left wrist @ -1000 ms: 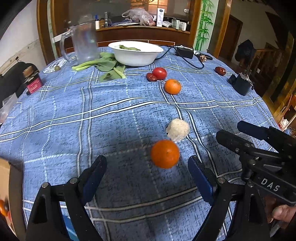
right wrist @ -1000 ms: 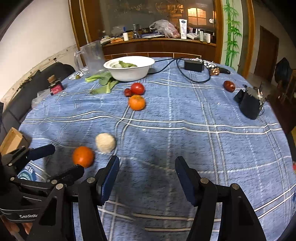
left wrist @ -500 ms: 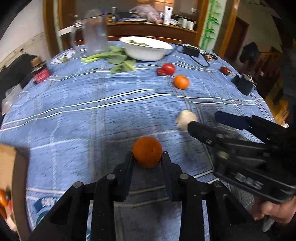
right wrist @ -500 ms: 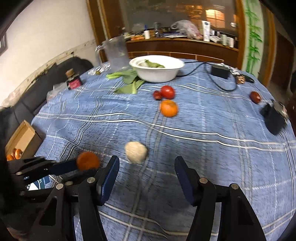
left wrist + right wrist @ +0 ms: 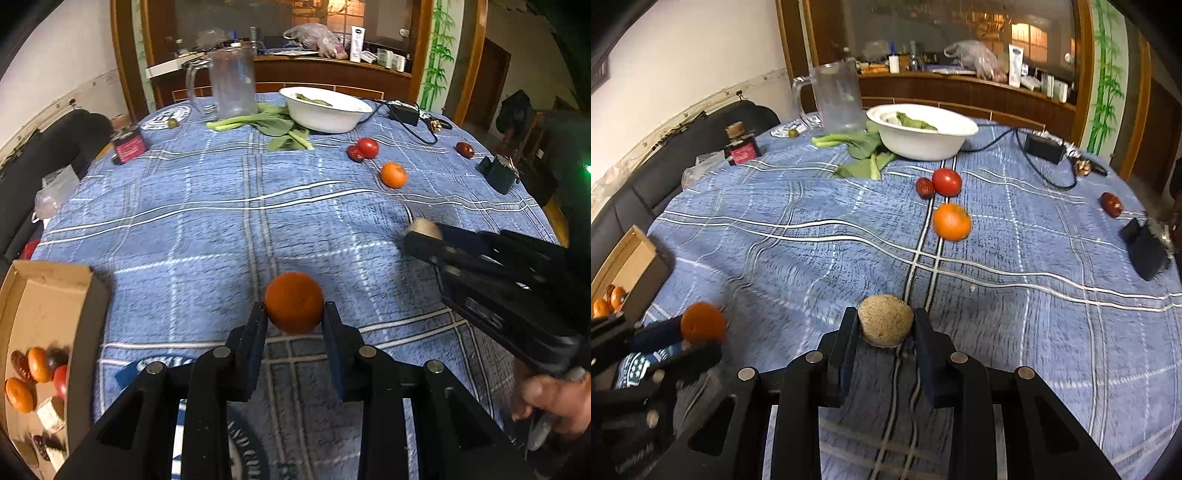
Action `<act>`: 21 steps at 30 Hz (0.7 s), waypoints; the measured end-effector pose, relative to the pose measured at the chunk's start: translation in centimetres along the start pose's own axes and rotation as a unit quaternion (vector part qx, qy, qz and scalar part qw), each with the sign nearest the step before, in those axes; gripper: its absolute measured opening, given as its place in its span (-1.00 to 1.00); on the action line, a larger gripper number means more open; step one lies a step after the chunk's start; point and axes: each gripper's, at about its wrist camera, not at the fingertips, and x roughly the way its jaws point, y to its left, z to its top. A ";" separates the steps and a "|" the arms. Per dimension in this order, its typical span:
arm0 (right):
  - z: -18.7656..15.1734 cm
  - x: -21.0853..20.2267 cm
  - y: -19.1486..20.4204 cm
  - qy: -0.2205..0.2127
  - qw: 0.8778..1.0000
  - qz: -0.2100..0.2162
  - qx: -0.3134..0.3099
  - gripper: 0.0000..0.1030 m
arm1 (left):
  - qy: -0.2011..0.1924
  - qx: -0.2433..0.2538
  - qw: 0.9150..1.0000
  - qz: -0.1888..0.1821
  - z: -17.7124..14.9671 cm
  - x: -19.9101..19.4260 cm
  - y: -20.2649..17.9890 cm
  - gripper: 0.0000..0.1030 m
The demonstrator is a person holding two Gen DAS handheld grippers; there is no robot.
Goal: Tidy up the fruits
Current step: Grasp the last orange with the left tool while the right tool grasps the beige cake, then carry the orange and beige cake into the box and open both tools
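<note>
Both grippers have just closed: left gripper holds one orange, right gripper one beige ball, perhaps fruit; one orange on tabletop remains beyond the ball.

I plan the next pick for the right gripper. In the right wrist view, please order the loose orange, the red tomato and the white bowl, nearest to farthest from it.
From the right gripper:
1. Loose orange, mid-table, slightly right.
2. Red tomato, just behind the orange.
3. White bowl, at the far side, beside the greens.
</note>
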 end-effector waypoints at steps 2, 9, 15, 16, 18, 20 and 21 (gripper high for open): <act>-0.6 -1.7 1.1 -0.014 1.000 0.002 -0.007 -0.39 | -0.001 -0.004 1.000 0.005 -0.3 -0.5 0.5 -0.44; -2.6 -4.8 4.9 -0.030 0.999 0.030 -0.016 -0.38 | -0.012 -0.013 1.000 0.024 -2.2 -3.1 2.7 -0.44; -3.9 -5.9 8.6 -0.037 0.997 0.062 -0.020 -0.37 | -0.024 -0.024 0.998 0.048 -4.1 -5.5 5.2 -0.44; -4.1 -5.9 9.2 -0.036 0.997 0.066 -0.020 -0.37 | -0.026 -0.027 0.998 0.053 -4.5 -5.9 5.7 -0.44; -4.4 -6.0 10.5 -0.034 0.996 0.075 -0.025 -0.37 | -0.031 -0.029 0.997 0.061 -5.0 -6.6 6.4 -0.43; -4.6 -6.1 11.8 -0.033 0.996 0.082 -0.031 -0.37 | -0.036 -0.033 0.996 0.071 -5.6 -7.4 7.2 -0.43; -4.8 -6.1 12.4 -0.033 0.995 0.085 -0.034 -0.37 | -0.036 -0.034 0.996 0.073 -5.8 -7.6 7.6 -0.43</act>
